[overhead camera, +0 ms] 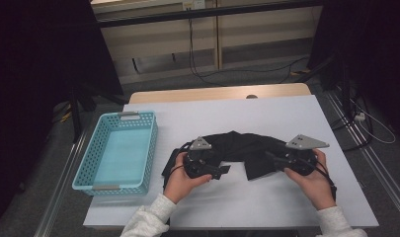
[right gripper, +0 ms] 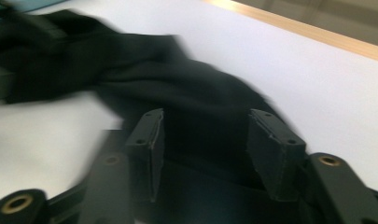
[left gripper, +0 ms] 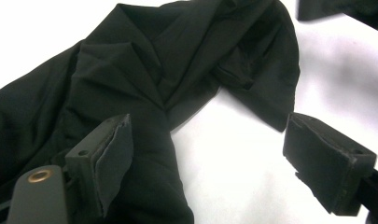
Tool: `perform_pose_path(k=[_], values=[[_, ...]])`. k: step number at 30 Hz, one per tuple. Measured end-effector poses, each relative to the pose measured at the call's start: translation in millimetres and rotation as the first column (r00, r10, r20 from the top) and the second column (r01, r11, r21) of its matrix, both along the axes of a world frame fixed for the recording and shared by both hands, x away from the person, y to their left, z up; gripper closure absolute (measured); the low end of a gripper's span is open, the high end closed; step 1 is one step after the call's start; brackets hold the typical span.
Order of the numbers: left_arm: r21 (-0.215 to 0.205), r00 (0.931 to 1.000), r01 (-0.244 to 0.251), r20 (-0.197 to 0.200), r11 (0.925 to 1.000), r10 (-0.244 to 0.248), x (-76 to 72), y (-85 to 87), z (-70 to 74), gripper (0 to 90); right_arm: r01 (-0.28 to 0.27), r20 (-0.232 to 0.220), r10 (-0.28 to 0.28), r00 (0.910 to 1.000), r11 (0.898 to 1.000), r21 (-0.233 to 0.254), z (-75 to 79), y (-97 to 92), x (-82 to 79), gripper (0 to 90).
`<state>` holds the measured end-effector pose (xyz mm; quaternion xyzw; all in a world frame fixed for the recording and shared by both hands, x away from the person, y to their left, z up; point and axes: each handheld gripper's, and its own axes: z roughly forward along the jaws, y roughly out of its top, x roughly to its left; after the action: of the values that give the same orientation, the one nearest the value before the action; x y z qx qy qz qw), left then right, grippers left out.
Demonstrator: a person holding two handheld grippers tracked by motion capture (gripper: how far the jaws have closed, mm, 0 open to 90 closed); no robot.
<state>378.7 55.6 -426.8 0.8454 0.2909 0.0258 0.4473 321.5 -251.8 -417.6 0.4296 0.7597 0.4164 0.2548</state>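
**Both grippers low, jaws apart**

Two forearms in pale sleeves come in from the table's near edge. The left hand (overhead camera: 180, 181) grasps the left gripper (overhead camera: 222, 170), which points toward the right, its jaws wide apart with nothing pressed between the pads. The right hand (overhead camera: 313, 180) holds the right gripper (overhead camera: 271, 159), which points left, its jaws parted and its pads (right gripper: 154, 140) clear of each other.

The right gripper (right gripper: 203, 149), jaws parted, hovers over a crumpled black cloth (right gripper: 177, 88) on a white table (right gripper: 317, 84), fabric lying between its pads (right gripper: 270, 149)
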Motion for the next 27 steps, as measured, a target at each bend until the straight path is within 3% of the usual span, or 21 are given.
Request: perform_pose_path(k=[2,5,9,11,13,15,17,21,24,27], values=[[-0.001,1.0000,-0.004,0.001,1.0000,0.004,0.5,1.1,1.3,16.2,-0.085,-0.019,0.085,0.9962,0.996,-0.012,0.1,15.8,-3.9,40.3],[-0.003,1.0000,-0.002,0.004,1.0000,0.002,0.6,2.2,2.6,16.2,-0.173,-0.055,0.170,0.9839,0.984,-0.045,-7.0,34.6,-5.9,40.1],[-0.007,1.0000,-0.007,0.005,1.0000,0.007,1.0,2.7,2.2,16.2,-0.239,-0.140,0.223,0.9647,0.965,-0.109,-27.1,55.0,-3.7,39.1],[-0.007,0.9999,-0.010,0.003,0.9999,0.010,1.4,3.1,2.1,16.2,-0.231,-0.168,0.206,0.9640,0.962,-0.147,-33.3,57.0,-1.3,39.4],[-0.011,0.9999,-0.016,0.004,0.9998,0.016,2.0,4.0,2.9,16.2,-0.200,-0.180,0.177,0.9676,0.973,-0.117,-37.0,53.7,1.9,44.4],[-0.008,0.9999,-0.014,0.005,0.9999,0.015,1.8,4.3,3.0,16.2,-0.175,-0.162,0.152,0.9750,0.975,-0.139,-35.9,48.8,3.0,66.6],[-0.008,0.9999,-0.014,0.004,0.9999,0.014,2.5,4.2,3.1,16.2,-0.149,-0.170,0.126,0.9774,0.981,-0.128,-35.2,43.9,4.8,81.4],[-0.007,0.9999,-0.016,0.003,0.9999,0.016,1.7,3.2,2.1,16.2,-0.127,-0.183,0.107,0.9772,0.987,-0.098,-31.6,43.0,8.4,83.5],[-0.011,0.9999,-0.015,0.003,0.9998,0.015,2.6,4.2,3.2,16.2,-0.143,-0.150,0.138,0.9790,0.989,-0.023,-19.6,46.8,7.5,84.0],[-0.012,0.9998,-0.019,0.004,0.9998,0.019,3.5,4.9,3.3,16.2,-0.173,-0.108,0.176,0.9784,0.984,0.038,-3.3,51.9,5.1,84.2]])
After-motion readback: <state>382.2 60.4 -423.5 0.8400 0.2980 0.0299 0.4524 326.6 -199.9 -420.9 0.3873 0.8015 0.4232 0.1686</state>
